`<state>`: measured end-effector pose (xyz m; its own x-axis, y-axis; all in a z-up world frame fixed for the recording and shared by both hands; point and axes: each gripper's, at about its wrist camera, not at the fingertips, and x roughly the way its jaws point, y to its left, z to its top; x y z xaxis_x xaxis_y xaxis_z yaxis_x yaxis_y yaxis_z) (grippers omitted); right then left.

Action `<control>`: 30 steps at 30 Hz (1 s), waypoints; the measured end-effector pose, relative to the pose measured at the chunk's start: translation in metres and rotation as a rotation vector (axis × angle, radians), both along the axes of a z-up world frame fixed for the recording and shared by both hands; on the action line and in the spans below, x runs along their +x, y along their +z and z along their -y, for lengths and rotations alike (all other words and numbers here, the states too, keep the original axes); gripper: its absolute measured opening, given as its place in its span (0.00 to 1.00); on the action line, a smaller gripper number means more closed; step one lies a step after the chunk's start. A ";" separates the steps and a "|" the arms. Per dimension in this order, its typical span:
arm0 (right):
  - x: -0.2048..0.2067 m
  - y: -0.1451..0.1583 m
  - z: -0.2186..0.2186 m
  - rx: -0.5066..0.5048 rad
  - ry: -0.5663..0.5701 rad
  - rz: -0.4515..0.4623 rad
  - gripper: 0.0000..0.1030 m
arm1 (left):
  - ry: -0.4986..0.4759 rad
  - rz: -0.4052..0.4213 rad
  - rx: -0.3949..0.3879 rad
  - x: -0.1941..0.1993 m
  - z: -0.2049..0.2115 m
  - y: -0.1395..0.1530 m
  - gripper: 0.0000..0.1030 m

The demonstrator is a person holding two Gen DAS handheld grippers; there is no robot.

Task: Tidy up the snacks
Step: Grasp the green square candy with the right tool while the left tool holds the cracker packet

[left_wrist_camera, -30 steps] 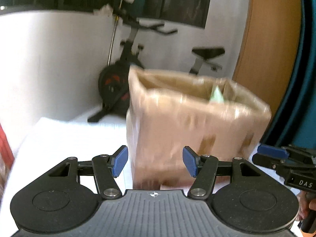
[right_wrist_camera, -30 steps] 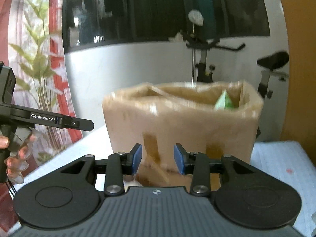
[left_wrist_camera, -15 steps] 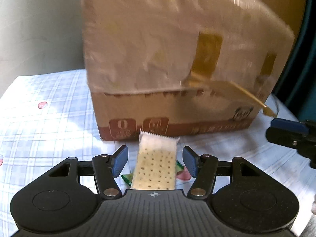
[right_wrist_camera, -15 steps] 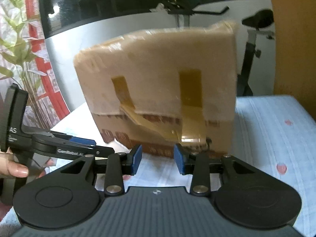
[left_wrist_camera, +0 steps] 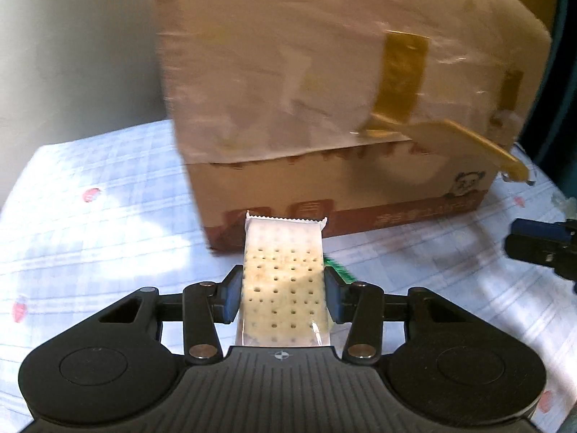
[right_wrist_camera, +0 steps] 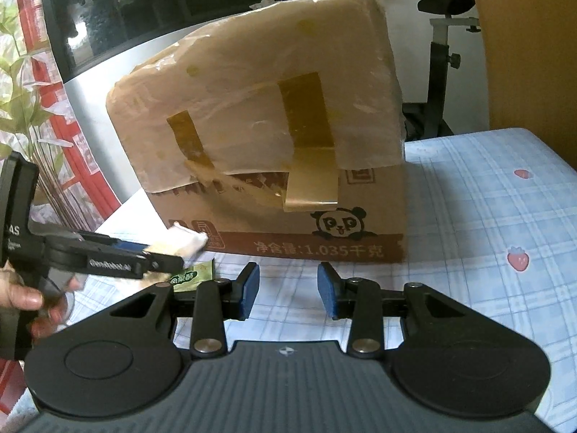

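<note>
Now left claw (left_wrist_camera: 283, 297) just narrowed onto cracker packet (left_wrist_camera: 283, 281); blue pads (left_wrist_camera: 230, 299) press packet's long sides. Packet's long axis runs straight ahead along fingers, crimped end pointing away toward cardboard box (left_wrist_camera: 342, 83). Box stands close ahead of both claws on checked cloth of worktop (right_wrist_camera: 505, 198). Green snack packet (right_wrist_camera: 193, 274) lies flat just under left claw, partly hidden. Right claw (right_wrist_camera: 288, 288) to right of left claw, jaws partly apart, nothing between them, cloth below.
</note>
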<state>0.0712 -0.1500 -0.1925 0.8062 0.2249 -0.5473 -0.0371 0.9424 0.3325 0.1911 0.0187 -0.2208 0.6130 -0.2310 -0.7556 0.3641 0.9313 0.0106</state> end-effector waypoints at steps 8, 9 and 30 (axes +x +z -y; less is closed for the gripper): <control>0.001 -0.001 0.001 0.008 0.008 -0.020 0.38 | 0.043 -0.064 -0.031 0.006 -0.018 -0.010 0.47; 0.000 -0.001 0.000 0.006 0.011 -0.020 0.38 | 0.038 -0.072 -0.045 0.006 -0.017 -0.011 0.47; 0.037 -0.016 -0.042 -0.032 0.161 -0.196 0.44 | 0.102 0.042 -0.159 -0.047 -0.037 0.016 0.47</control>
<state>0.1083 -0.1081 -0.2082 0.6392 0.3216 -0.6986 -0.1252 0.9398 0.3180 0.1444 0.0554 -0.2047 0.6697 -0.2804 -0.6877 0.2697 0.9546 -0.1266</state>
